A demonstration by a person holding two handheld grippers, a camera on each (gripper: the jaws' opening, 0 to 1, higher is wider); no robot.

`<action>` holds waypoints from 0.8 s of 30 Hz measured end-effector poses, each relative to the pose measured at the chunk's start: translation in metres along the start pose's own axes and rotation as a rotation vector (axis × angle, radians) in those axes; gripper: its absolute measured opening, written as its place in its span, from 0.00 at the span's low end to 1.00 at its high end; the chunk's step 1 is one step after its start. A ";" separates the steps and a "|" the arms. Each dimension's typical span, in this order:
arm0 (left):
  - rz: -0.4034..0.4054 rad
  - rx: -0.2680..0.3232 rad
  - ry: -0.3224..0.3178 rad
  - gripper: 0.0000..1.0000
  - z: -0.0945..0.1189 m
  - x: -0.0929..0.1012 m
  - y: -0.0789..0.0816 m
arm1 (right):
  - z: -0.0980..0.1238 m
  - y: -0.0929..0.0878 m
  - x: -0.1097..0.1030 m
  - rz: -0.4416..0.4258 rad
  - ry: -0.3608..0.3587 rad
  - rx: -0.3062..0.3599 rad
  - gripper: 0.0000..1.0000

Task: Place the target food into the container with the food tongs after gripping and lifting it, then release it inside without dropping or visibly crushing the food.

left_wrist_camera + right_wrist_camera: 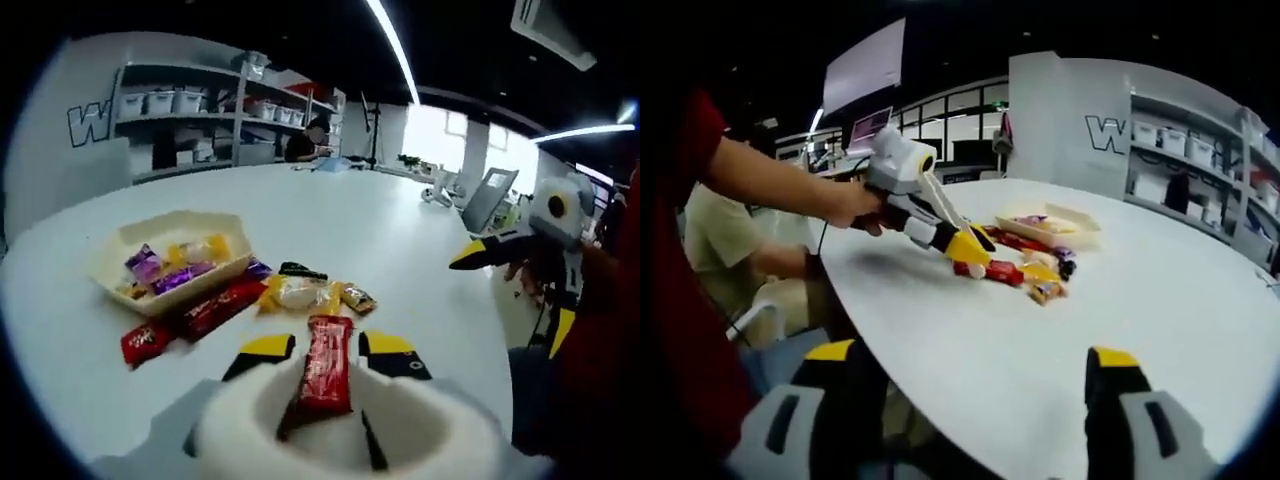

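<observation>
The left gripper [326, 352] was clamped on a red snack bar [326, 372], holding it just above the white tabletop [400, 240]. Beyond it lay a heap of wrapped snacks [300, 292] and two red packets [185, 325], with a cream tray [170, 262] of purple and yellow sweets behind them. The right gripper [972, 392] hung with its jaws wide apart and empty, over the tabletop's near edge. Far back stood shelves [215, 115] with bins.
</observation>
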State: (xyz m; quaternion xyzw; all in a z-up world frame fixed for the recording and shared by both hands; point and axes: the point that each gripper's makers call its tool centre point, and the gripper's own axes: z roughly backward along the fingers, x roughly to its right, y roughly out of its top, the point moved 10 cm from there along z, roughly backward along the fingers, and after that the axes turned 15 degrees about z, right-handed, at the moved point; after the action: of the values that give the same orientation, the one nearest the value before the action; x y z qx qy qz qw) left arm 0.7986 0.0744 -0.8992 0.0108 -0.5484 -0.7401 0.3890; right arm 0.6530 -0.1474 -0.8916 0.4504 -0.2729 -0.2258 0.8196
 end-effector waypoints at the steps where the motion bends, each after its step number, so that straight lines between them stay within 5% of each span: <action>1: 0.036 0.017 -0.024 0.23 0.001 0.000 0.001 | 0.000 0.000 0.000 -0.001 0.000 -0.001 0.93; 15: 0.079 0.074 -0.025 0.24 0.018 -0.008 0.023 | -0.002 0.003 -0.001 0.015 0.013 -0.003 0.93; 24: 0.006 -0.024 -0.009 0.26 0.009 -0.011 -0.001 | 0.000 -0.001 -0.001 0.002 0.007 -0.007 0.93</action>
State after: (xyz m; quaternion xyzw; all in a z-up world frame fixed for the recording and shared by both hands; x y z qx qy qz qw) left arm 0.8023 0.0882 -0.9011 0.0012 -0.5412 -0.7455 0.3889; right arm 0.6522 -0.1479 -0.8927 0.4482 -0.2697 -0.2245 0.8222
